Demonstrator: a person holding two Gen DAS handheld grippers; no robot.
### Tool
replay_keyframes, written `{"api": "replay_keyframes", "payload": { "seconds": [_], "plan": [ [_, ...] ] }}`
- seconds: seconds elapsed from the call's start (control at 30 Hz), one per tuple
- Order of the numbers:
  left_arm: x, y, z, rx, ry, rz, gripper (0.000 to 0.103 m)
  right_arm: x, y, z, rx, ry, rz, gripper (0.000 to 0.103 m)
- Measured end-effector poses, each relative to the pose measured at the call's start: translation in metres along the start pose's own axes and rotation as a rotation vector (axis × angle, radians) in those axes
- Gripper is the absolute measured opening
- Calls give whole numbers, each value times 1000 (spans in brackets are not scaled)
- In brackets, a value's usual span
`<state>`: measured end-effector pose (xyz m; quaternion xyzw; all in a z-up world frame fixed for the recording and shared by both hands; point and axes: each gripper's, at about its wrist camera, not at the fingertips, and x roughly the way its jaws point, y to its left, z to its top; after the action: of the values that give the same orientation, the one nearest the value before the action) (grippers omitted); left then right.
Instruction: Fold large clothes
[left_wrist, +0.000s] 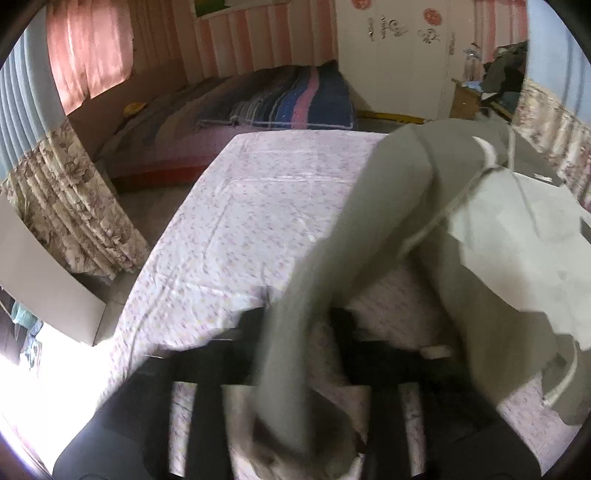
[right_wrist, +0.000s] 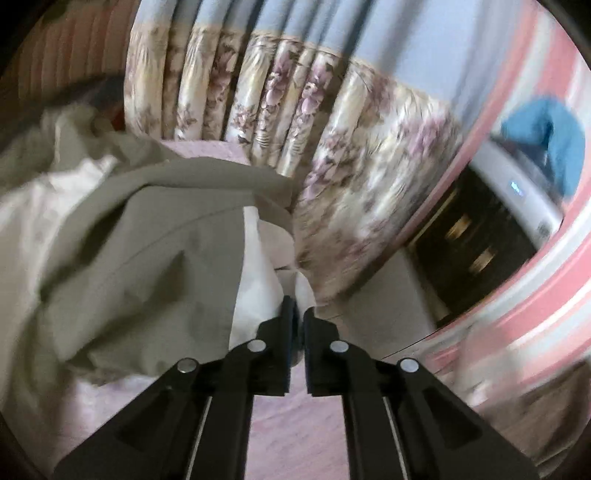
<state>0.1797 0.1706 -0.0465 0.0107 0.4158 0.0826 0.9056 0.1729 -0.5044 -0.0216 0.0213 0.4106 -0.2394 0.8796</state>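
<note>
Left tool (left_wrist: 299, 325) blurred, half-hidden by trousers (left_wrist: 373, 206).

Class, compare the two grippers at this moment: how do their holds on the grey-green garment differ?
The left gripper has its jaws spread wide, with a thick grey-green garment fold draped between them. The right gripper has its jaws nearly closed, pinching only a thin white lining edge. Both hold the same garment above the floral sheet.

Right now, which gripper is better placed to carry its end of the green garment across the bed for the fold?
Probably the left. The left gripper holds a long strip of the green garment above the open floral sheet. The right gripper pinches only the pale lining edge near the floral curtain.
</note>
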Motion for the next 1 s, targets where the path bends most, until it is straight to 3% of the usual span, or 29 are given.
{"api": "replay_keyframes", "payload": {
  "seconds": [0.03, 0.1, 0.2, 0.23, 0.3, 0.37, 0.4, 0.43, 0.57, 0.7, 0.9, 0.97, 1.0],
  "plan": [
    [-9, -2, -5, 8, -26, 15, 81, -13, -2, -7, 52, -12, 59, 10],
    [-32, -13, -9, 33, -73, 18, 82, -29, 6, -20, 85, -37, 132, 16],
    [-59, -30, -10, 37, -108, -79, 93, -51, 23, -34, 54, -80, 182, 25],
    [-62, -36, -11, 40, -109, -122, 95, -53, 27, -35, 40, -84, 162, 50],
    [-61, -50, -13, 63, -106, -157, 95, -65, 28, -43, 3, -149, -26, 100],
    [-51, -62, -16, 99, -98, -146, 95, -74, 29, -46, -58, -192, -138, 100],
    [-45, -69, -17, 117, -88, -144, 95, -80, 29, -49, -66, -190, -121, 100],
    [-39, -74, -18, 130, -77, -157, 95, -87, 30, -52, -66, -190, -85, 100],
    [-30, -89, -26, 174, -62, -184, 95, -113, 60, -76, -114, -157, 213, 100],
    [-28, -105, -27, 189, -61, -242, 95, -115, 107, -102, -178, -68, 473, 100],
    [-20, -119, -38, 216, -45, -346, 96, -80, 141, -129, -156, 108, 592, 99],
    [-3, -122, -39, 190, -4, -368, 96, -72, 143, -137, -103, 169, 672, 92],
    [3, -124, -40, 187, 3, -370, 96, -70, 146, -139, -93, 185, 707, 80]
  ]
}}
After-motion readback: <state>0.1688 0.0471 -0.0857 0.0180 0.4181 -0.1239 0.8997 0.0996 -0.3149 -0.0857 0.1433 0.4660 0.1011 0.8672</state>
